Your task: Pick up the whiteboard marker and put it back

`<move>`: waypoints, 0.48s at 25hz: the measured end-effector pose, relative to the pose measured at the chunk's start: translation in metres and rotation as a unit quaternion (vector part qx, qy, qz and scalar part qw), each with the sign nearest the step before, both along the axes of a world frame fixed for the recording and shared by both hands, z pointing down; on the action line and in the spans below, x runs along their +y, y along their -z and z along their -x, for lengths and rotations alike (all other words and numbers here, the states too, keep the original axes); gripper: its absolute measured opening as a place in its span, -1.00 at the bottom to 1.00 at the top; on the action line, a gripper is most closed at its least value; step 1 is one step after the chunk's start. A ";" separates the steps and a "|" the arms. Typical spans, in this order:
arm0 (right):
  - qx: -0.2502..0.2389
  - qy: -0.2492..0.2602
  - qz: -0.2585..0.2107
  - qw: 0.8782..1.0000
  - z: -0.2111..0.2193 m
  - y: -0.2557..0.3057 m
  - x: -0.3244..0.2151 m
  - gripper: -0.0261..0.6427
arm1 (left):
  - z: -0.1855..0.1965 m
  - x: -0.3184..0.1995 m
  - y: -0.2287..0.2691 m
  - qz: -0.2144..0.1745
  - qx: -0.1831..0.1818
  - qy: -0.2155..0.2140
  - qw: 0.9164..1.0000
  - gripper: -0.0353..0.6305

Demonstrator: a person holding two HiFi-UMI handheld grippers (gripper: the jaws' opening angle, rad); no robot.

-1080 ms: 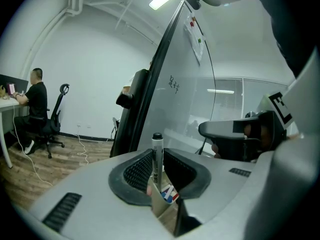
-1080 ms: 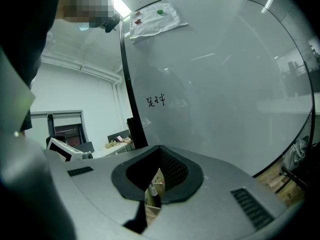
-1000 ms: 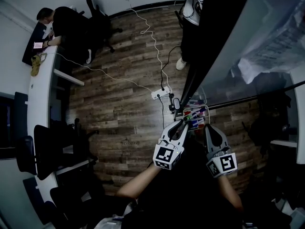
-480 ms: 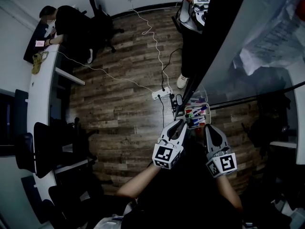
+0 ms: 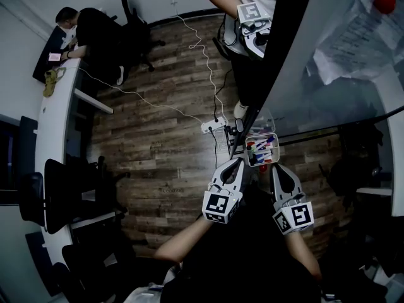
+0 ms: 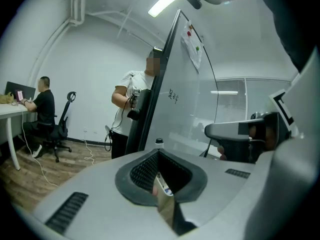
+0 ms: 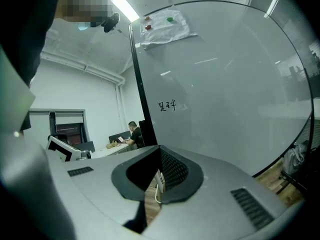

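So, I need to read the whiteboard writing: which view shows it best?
The right gripper view: the writing faces the camera, largest. The left gripper view shows it smaller, at a slant. The head view doesn't show it.

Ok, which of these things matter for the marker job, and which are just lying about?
For the job: markers, their tray, whiteboard, left tool, right tool, both shut and empty.
Lying about: power strip, white cable, office chair, red magnet, paper on the board.
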State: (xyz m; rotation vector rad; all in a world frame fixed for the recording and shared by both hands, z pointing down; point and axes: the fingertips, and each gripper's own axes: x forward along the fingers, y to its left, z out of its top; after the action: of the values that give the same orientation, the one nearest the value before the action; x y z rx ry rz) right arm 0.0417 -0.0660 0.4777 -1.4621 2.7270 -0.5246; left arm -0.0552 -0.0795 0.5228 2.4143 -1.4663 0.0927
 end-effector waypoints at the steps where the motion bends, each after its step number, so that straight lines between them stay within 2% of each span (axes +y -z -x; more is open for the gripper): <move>1: 0.001 -0.001 -0.001 1.000 0.000 0.000 0.002 -0.88 | 0.000 0.001 0.001 0.000 -0.002 0.000 1.000 -0.87; 7: 0.004 -0.002 -0.013 1.000 0.001 0.006 0.014 -0.88 | 0.001 0.012 0.010 -0.003 -0.004 0.001 1.000 -0.87; 12: 0.002 -0.004 -0.024 1.000 0.002 0.014 0.028 -0.88 | 0.007 0.025 0.038 -0.039 -0.013 0.009 0.999 -0.87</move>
State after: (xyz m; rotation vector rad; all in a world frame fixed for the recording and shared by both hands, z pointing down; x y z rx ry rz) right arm 0.0396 -0.0378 0.4638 -1.4645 2.7153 -0.4534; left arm -0.0617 -0.0548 0.4850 2.4692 -1.5298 0.0660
